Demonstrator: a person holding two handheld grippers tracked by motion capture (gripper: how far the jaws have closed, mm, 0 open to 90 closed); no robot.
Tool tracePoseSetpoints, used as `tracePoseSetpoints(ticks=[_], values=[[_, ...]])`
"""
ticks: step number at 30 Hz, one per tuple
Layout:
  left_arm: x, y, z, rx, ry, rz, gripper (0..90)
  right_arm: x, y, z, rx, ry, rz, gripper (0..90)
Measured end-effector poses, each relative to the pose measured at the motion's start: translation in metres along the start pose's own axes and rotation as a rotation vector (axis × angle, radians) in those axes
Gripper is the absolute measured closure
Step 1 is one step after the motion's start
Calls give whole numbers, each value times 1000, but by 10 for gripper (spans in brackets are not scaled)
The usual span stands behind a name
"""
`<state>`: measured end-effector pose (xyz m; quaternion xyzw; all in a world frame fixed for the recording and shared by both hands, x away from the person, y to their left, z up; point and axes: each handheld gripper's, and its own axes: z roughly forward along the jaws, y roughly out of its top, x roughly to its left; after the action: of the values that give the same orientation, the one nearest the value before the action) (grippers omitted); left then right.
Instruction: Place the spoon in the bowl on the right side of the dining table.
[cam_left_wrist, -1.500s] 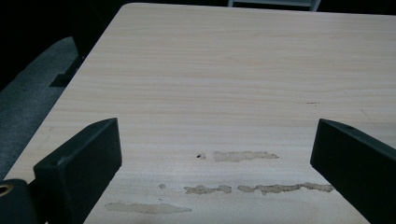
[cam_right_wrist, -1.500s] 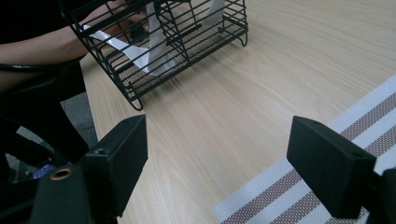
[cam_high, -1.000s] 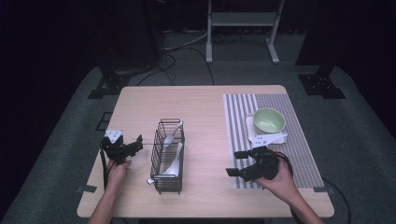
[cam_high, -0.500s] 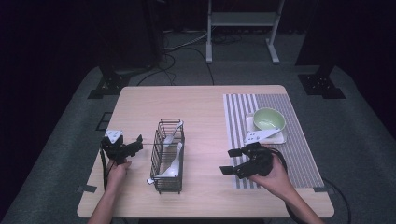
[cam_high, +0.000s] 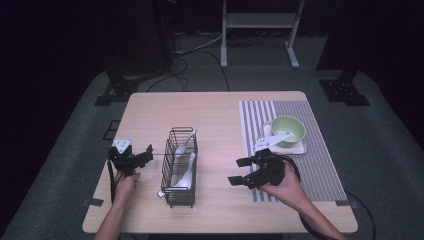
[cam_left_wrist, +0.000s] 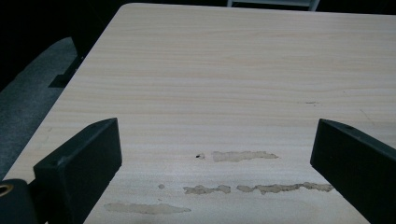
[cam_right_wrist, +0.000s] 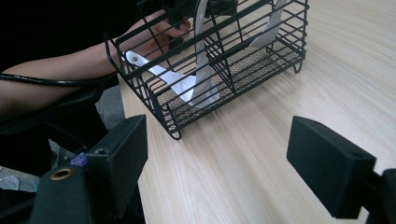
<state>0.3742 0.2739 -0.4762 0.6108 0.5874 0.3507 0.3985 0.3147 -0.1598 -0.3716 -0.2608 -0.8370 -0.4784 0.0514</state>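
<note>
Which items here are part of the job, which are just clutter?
In play:
- wire basket holding white spoons
- right hand-held gripper, open, pointed toward the basket
- green bowl with a spoon, on a white tray

Idle:
- left hand-held gripper, open over bare table
- striped placemat

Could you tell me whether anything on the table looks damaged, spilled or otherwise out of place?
Yes: the tabletop has pale, irregular scuffed patches just ahead of the open left gripper, like worn finish or dried residue. In the wire basket, one white spoon pokes its handle out through the end bars.
</note>
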Motion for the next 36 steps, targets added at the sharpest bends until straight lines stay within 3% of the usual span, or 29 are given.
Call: tracePoseSetpoints(ticks=[36], values=[[-1, 0, 0, 2, 0, 11, 10, 7, 29, 22, 40, 52, -14, 200]])
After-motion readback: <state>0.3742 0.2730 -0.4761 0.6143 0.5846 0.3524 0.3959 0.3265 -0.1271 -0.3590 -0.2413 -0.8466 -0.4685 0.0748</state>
